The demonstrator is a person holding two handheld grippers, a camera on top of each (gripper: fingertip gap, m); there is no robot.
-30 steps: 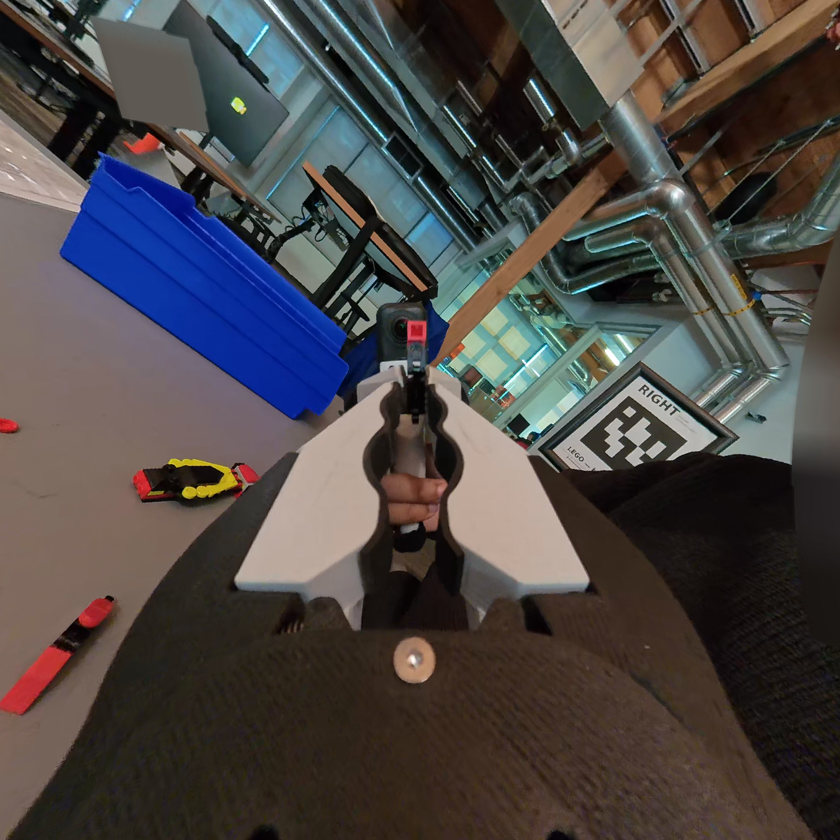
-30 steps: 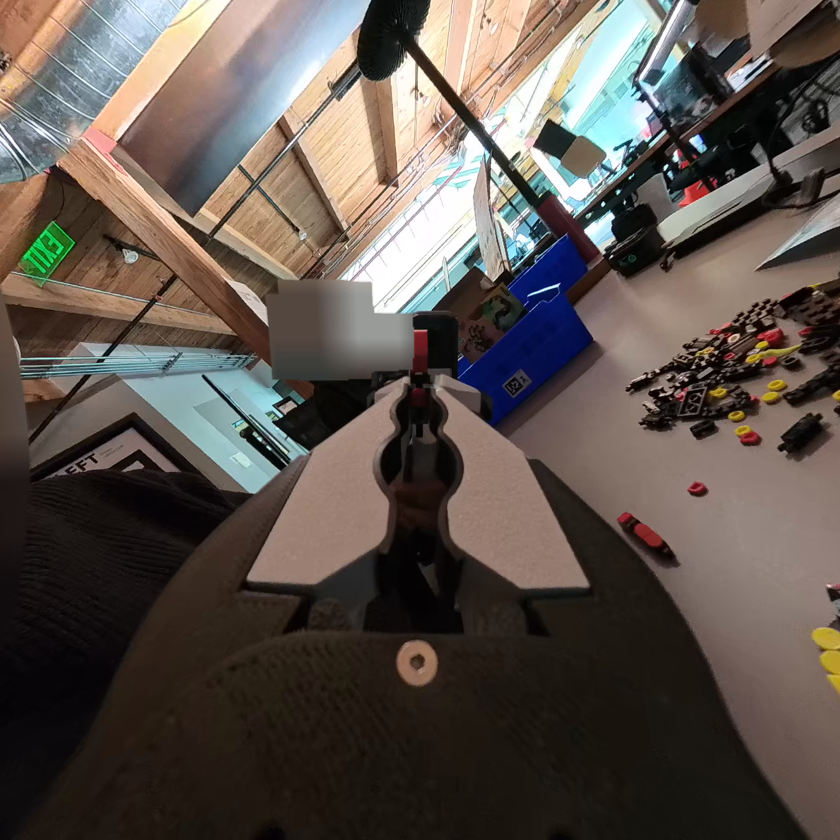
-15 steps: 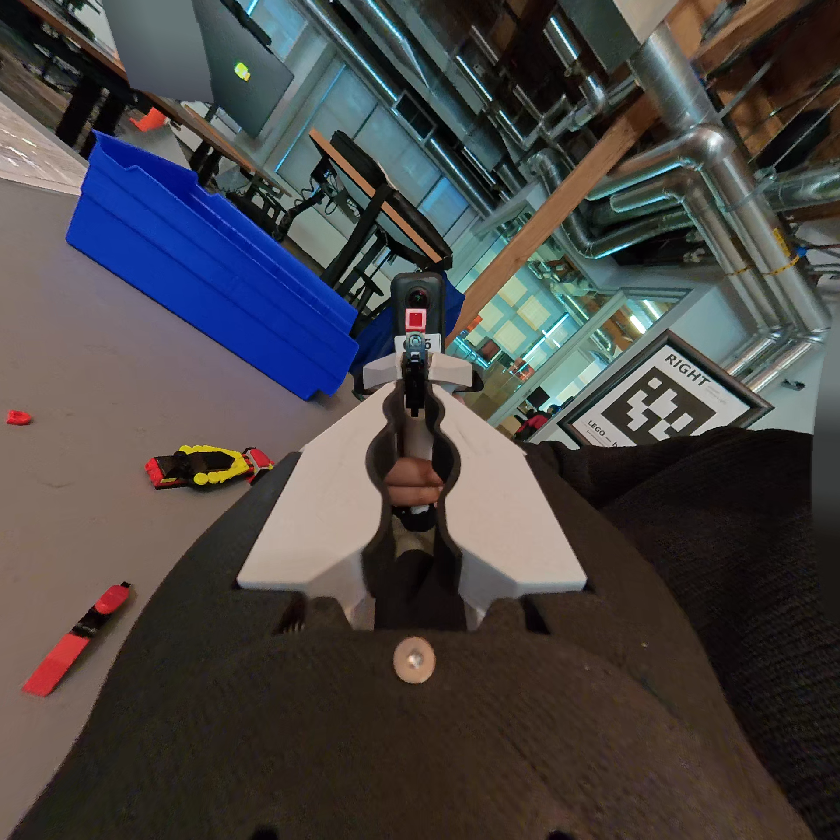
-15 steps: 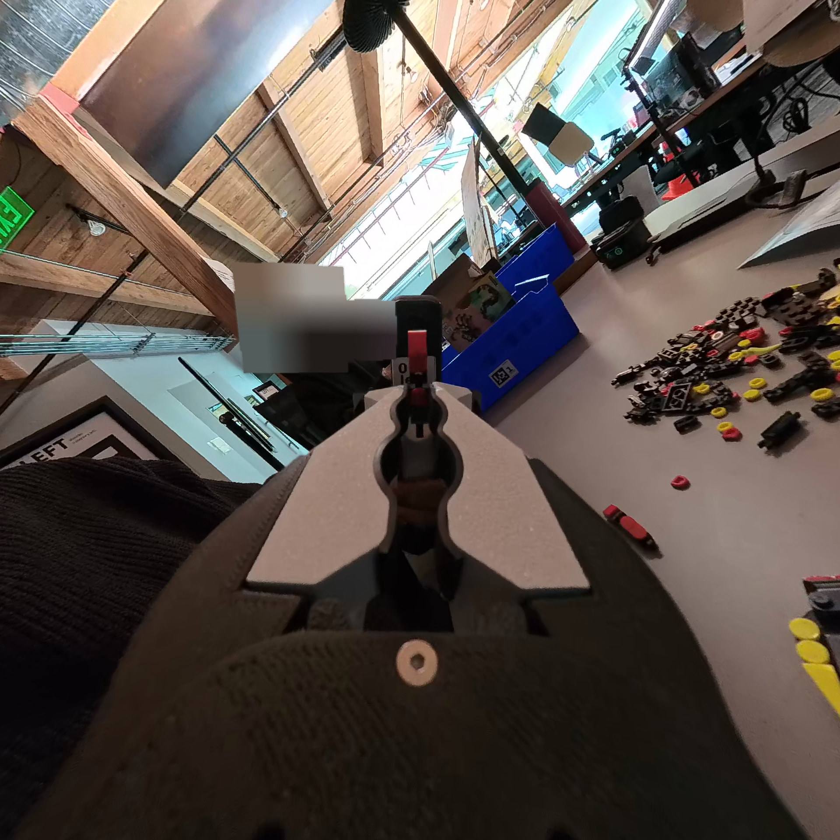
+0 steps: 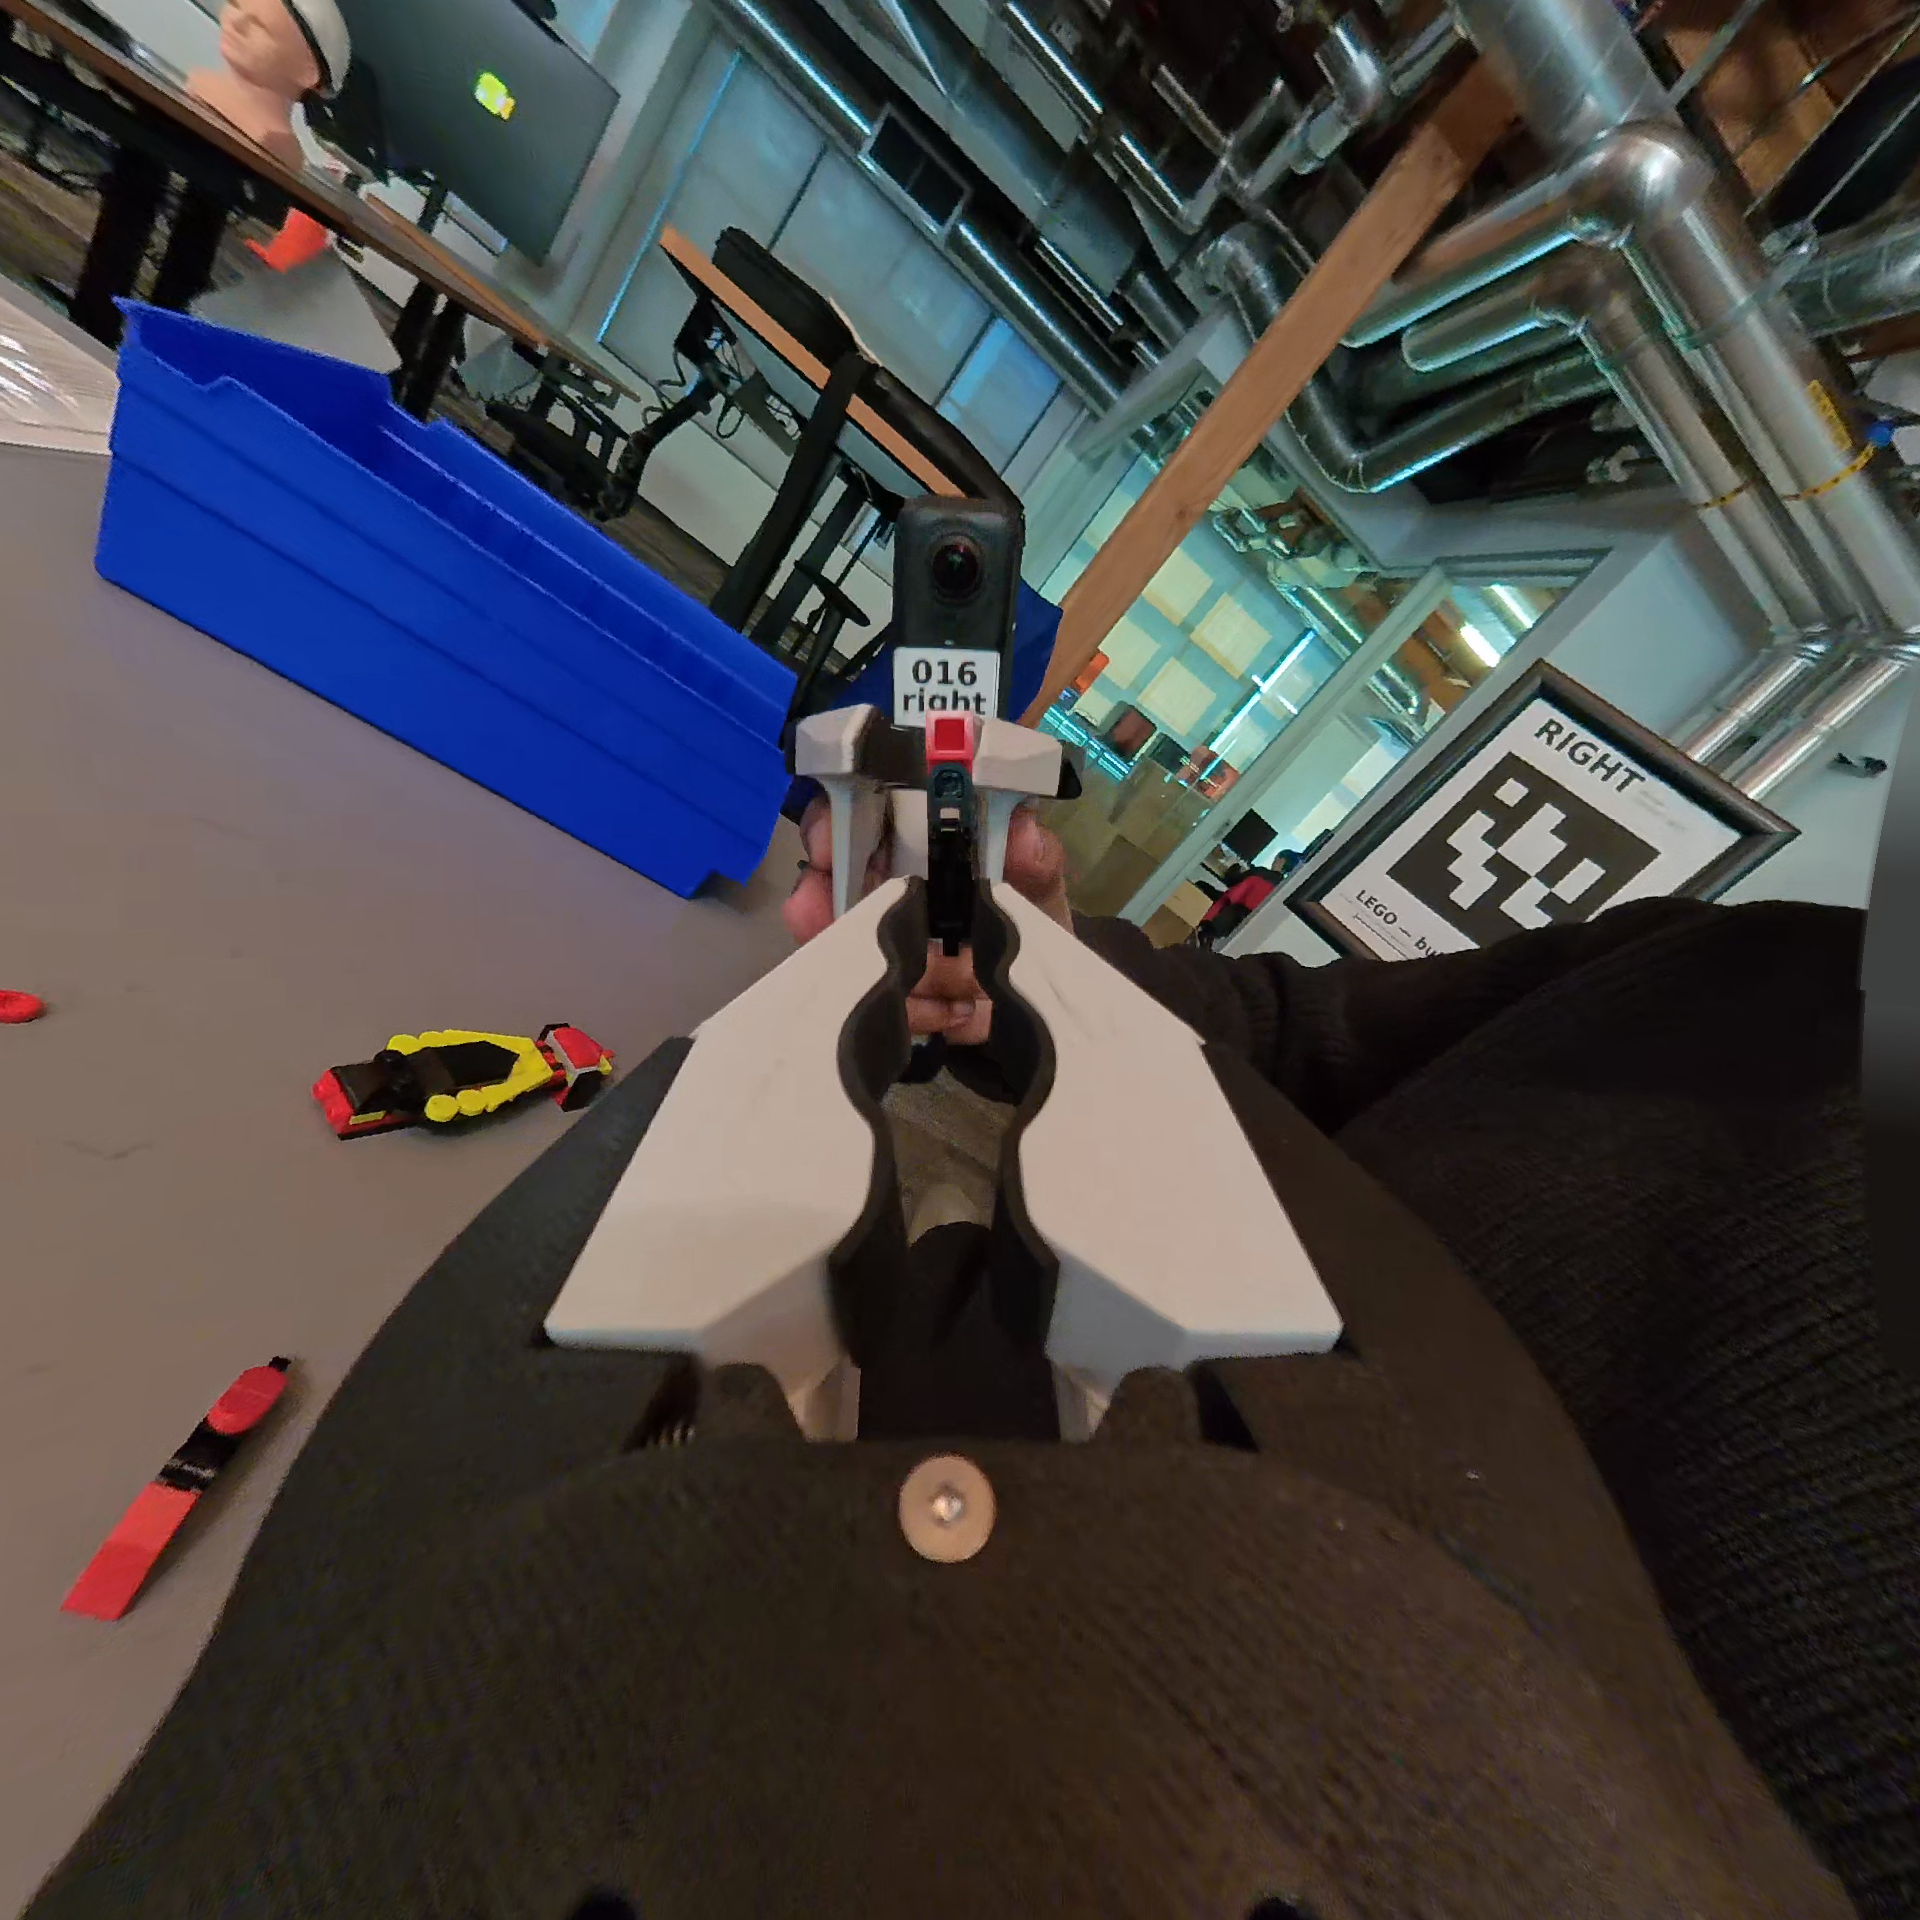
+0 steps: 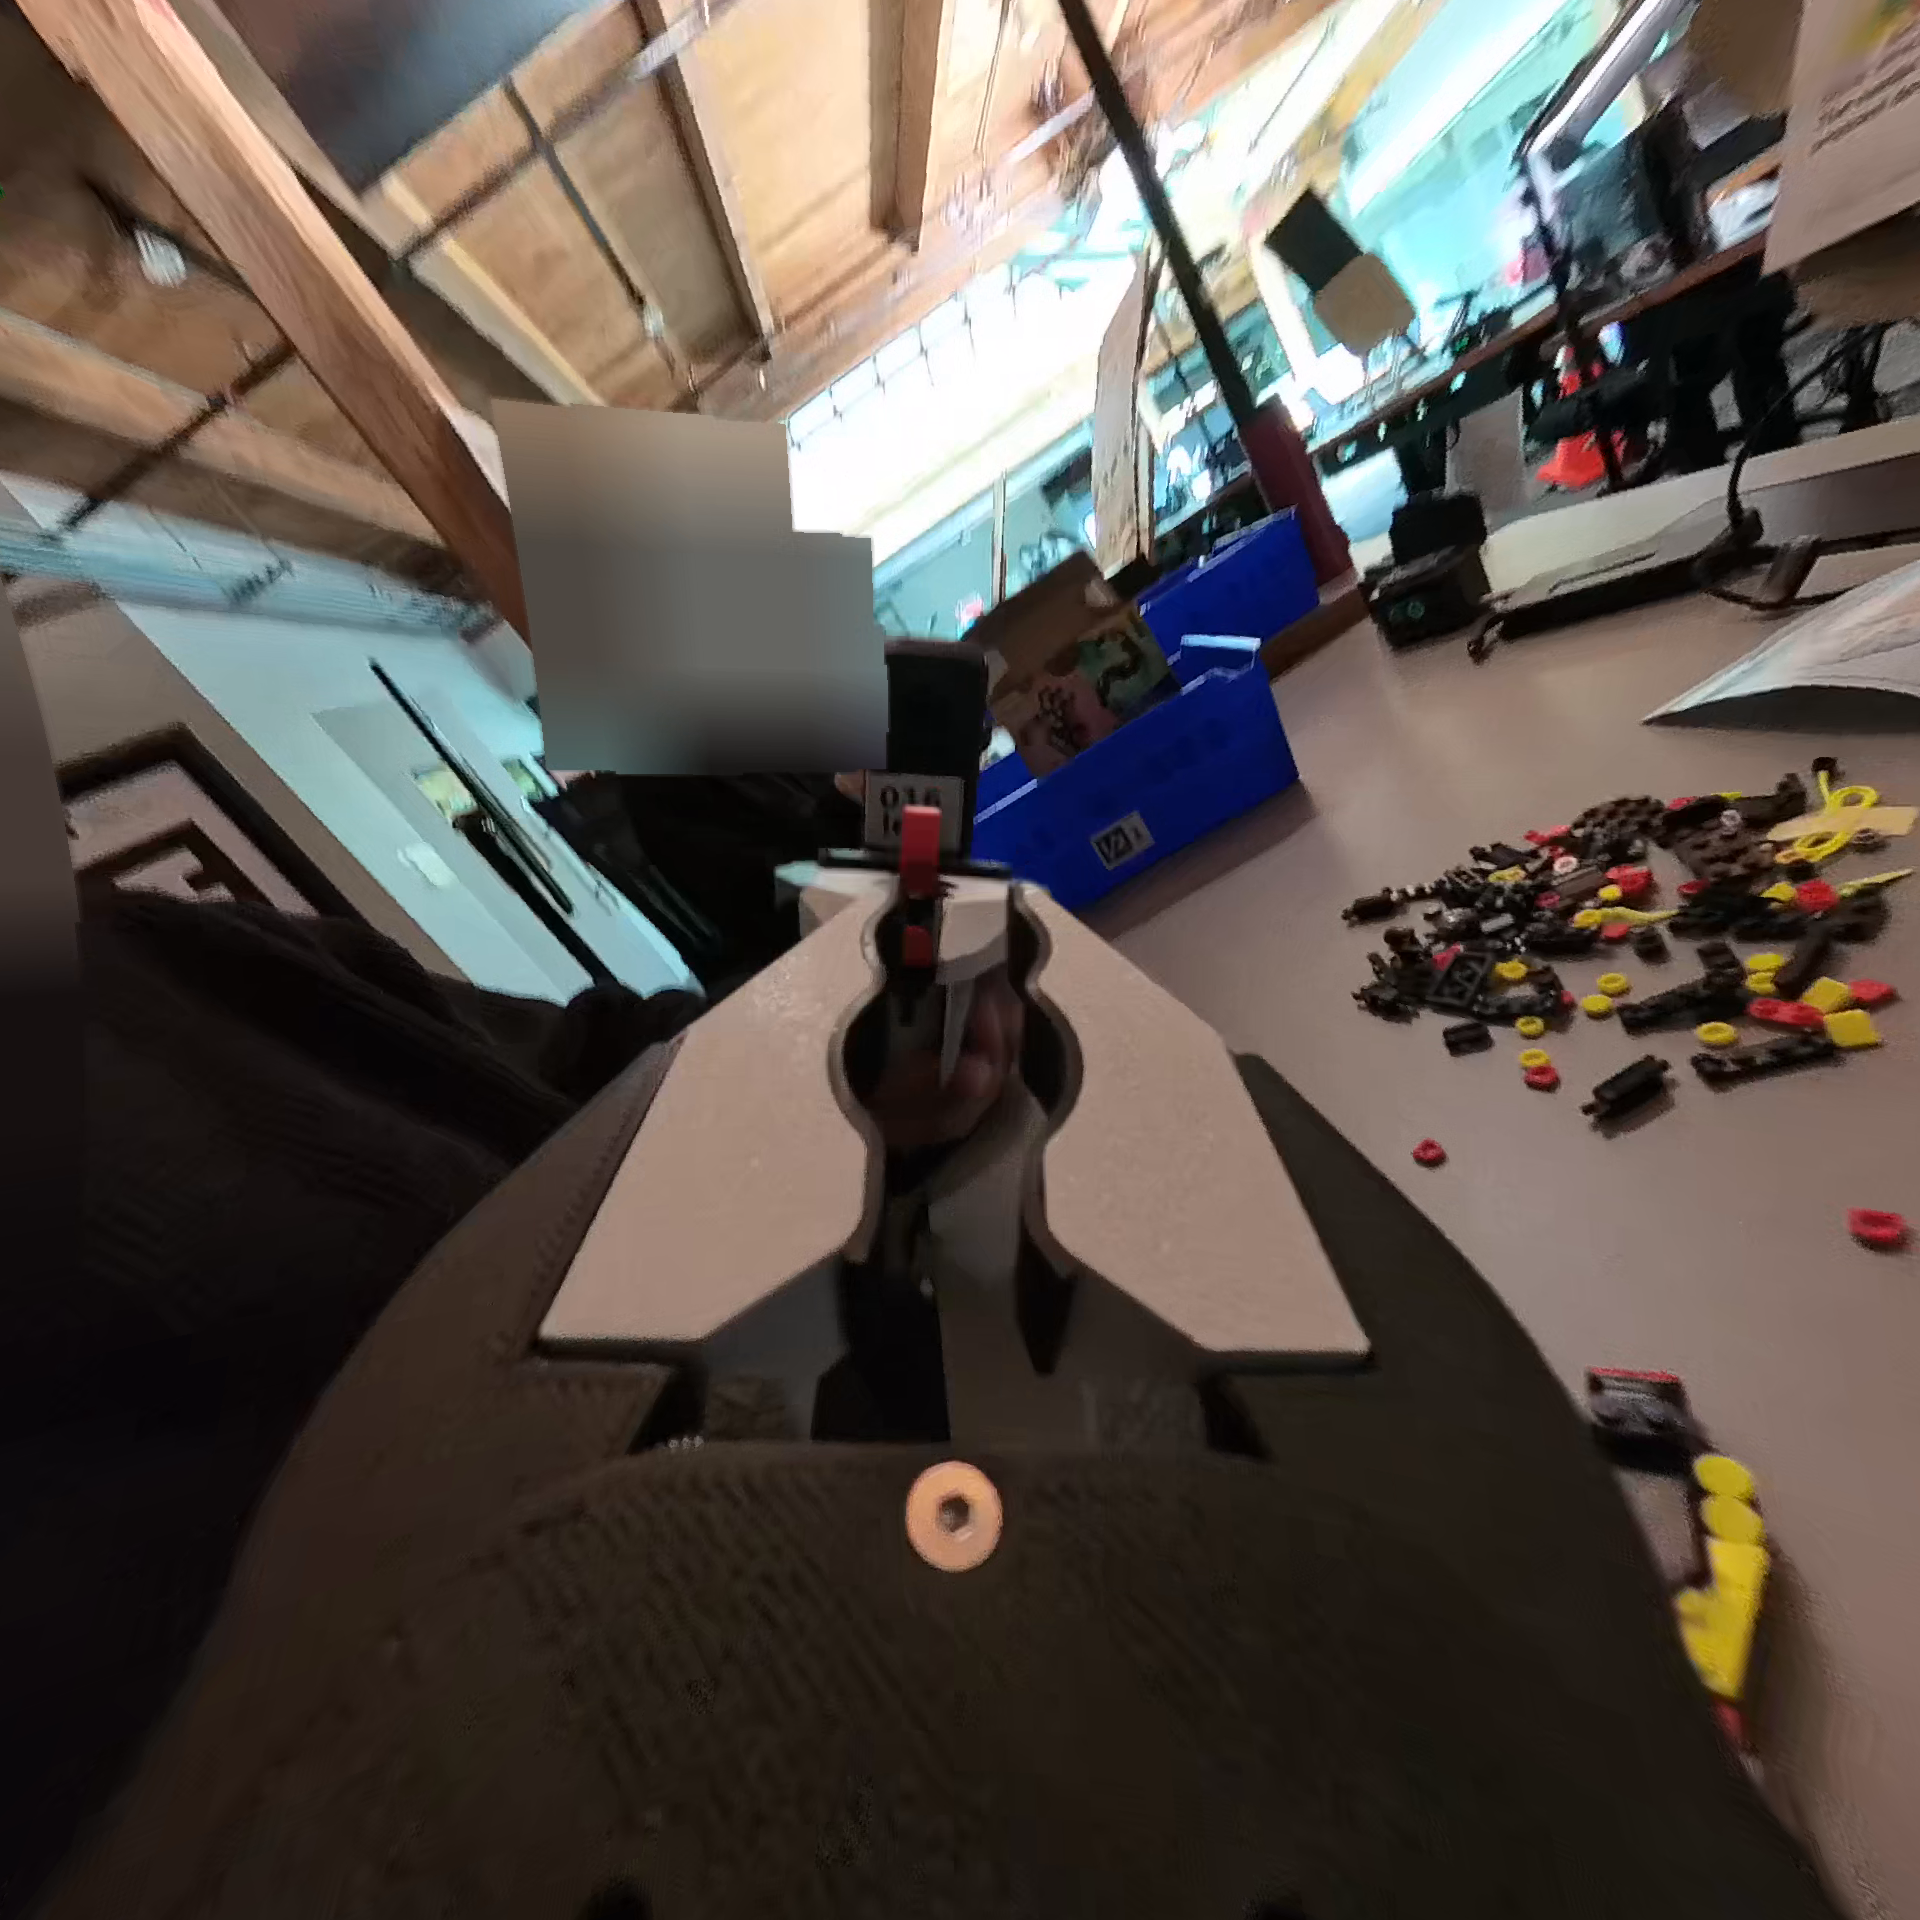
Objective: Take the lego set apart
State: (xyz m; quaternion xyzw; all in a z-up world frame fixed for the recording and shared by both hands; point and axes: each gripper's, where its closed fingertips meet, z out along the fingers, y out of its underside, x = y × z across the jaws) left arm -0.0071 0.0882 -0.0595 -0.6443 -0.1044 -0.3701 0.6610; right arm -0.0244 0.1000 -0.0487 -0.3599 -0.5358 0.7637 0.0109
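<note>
Together, lego piece (image 5: 948,831) between fingers (image 5: 790,1091).

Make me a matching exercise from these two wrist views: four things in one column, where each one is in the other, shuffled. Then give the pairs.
Things
1. black-and-yellow lego assembly
2. pile of loose lego pieces
3. small lego part with a red end
4. long red-and-black lego strip

Places
A. pinched between the tips of the left gripper and right gripper
B. lying alone at the table's near left edge, left wrist view
C. scattered on the table, right wrist view
D. on the table in front of the blue bin

Pairs: 1-D, 2-C, 3-A, 4-B
</note>
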